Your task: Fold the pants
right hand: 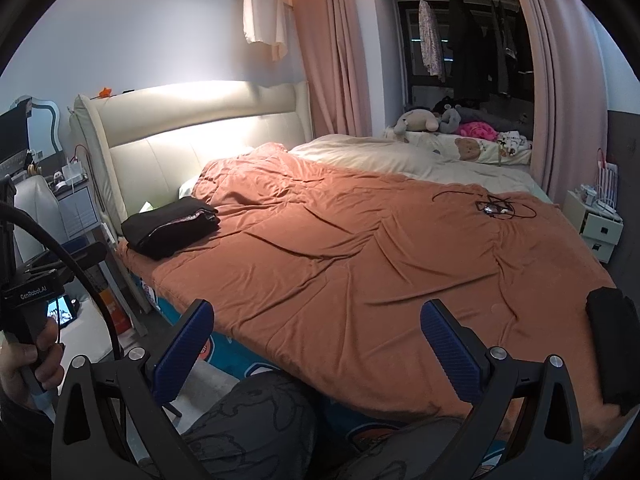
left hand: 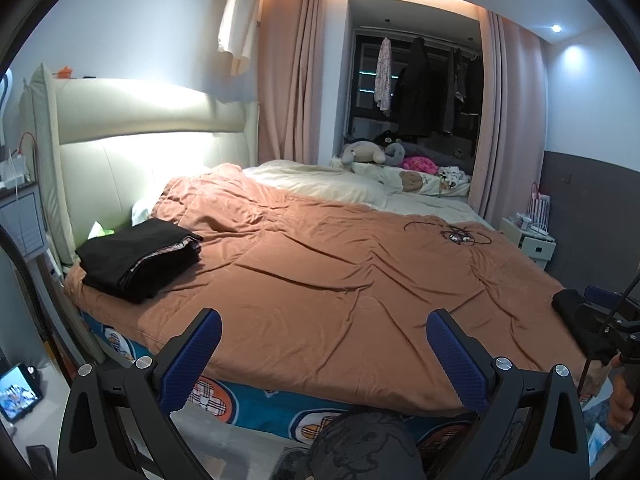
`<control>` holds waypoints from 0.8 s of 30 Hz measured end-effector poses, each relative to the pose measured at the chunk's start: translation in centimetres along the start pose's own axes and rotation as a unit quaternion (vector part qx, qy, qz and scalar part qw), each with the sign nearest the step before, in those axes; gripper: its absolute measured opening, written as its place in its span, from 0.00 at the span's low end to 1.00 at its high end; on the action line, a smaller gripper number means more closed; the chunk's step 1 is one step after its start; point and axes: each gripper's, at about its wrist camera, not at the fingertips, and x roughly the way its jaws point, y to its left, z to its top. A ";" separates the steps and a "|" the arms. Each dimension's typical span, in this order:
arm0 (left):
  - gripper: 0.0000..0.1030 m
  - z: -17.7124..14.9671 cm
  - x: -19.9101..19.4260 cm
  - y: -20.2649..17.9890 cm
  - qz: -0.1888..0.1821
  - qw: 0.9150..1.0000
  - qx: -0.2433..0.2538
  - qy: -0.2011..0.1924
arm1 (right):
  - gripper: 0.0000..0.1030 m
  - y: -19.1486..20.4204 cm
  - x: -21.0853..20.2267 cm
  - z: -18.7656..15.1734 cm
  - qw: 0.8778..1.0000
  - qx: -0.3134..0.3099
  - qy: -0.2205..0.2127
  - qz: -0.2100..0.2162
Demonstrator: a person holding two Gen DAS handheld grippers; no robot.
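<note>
A pile of folded black pants [left hand: 138, 258] lies on the orange blanket [left hand: 340, 280] at the bed's near left, close to the headboard; it also shows in the right wrist view [right hand: 172, 226]. Another dark garment [right hand: 614, 340] lies at the bed's right edge, seen too in the left wrist view [left hand: 568, 306]. My left gripper [left hand: 324, 354] is open and empty above the bed's front edge. My right gripper [right hand: 318, 344] is open and empty, also above the front edge. Both are far from the folded pile.
A black cable and small device [left hand: 456, 234] lie on the blanket at the far right. A cream duvet [left hand: 320, 182] and soft toys [left hand: 368, 152] sit at the back. Nightstands stand at both sides of the bed. My knees show below the grippers.
</note>
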 end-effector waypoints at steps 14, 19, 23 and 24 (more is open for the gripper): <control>1.00 -0.1 0.1 0.1 0.005 1.000 0.001 0.000 | 1.00 0.0 0.0 0.1 1.000 0.000 0.010 0.000; 1.00 -0.2 0.1 -0.2 0.007 1.000 0.006 -0.003 | 1.00 0.0 0.0 0.3 1.000 0.004 0.010 0.004; 1.00 -0.2 0.1 -0.2 0.008 1.000 0.005 -0.002 | 1.00 0.1 0.0 0.1 1.000 0.002 0.010 0.005; 1.00 -0.3 0.1 -0.3 0.010 1.000 0.007 -0.003 | 1.00 0.1 0.0 0.1 1.000 0.002 0.011 0.006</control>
